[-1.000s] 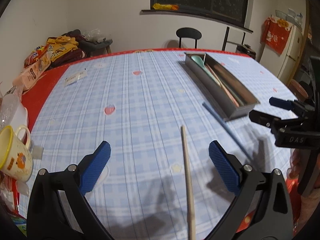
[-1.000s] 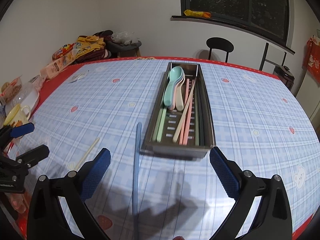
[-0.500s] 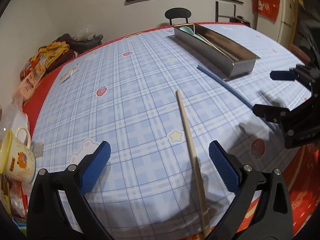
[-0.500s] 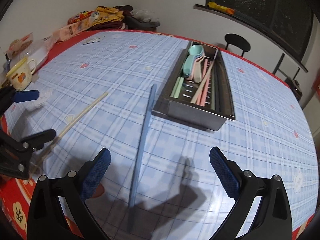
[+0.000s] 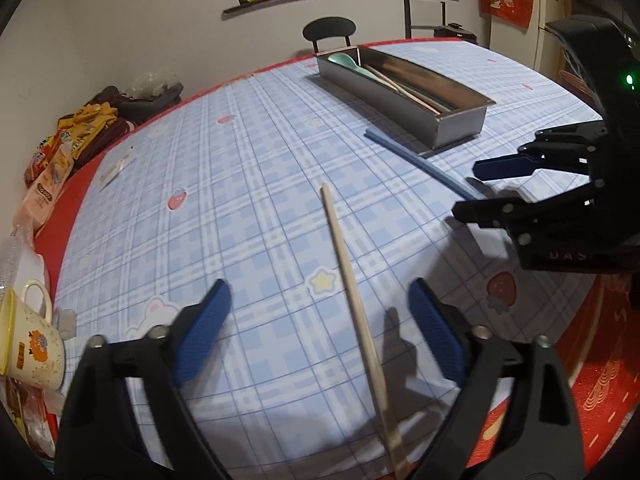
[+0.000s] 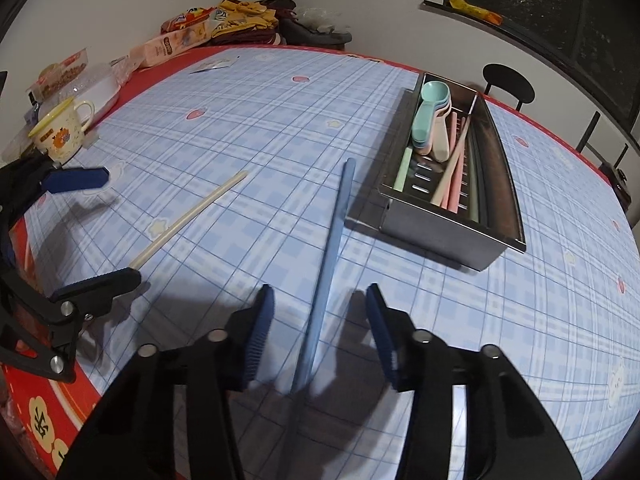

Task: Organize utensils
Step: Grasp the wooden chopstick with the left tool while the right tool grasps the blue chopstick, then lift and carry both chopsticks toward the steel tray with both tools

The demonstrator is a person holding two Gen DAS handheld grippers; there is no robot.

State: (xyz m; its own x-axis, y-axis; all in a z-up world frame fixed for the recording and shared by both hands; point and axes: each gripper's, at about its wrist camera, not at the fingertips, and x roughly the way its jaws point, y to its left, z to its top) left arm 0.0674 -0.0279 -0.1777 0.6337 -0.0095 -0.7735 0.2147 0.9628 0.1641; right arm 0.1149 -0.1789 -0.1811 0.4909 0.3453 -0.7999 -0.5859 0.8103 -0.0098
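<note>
Two black hand-held grippers with blue ribbed pads, both low over a blue-checked tablecloth (image 6: 248, 128) near its red front edge.

Left gripper (image 5: 320, 312): jaws wide but closing, straddling a long cream-coloured chopstick (image 5: 352, 280) lying flat on the cloth; pads clear of it on both sides, stick nearer the right-hand pad.

Right gripper (image 6: 320, 312): jaws about half open and closing, pads blurred with motion, on either side of a long light-blue chopstick (image 6: 330, 240) flat on the cloth; no contact visible yet.

Far tip of blue chopstick just beside a rectangular stainless-steel utensil tray (image 6: 452, 236), further back on the table. In the tray: stacked pastel spoons (image 6: 430, 120), mint on top, plus pink, cream and green chopsticks lengthwise.

At the left edge, a cream mug with yellow rim and cartoon print (image 6: 62, 132); behind it, snack packets (image 6: 176, 44).
</note>
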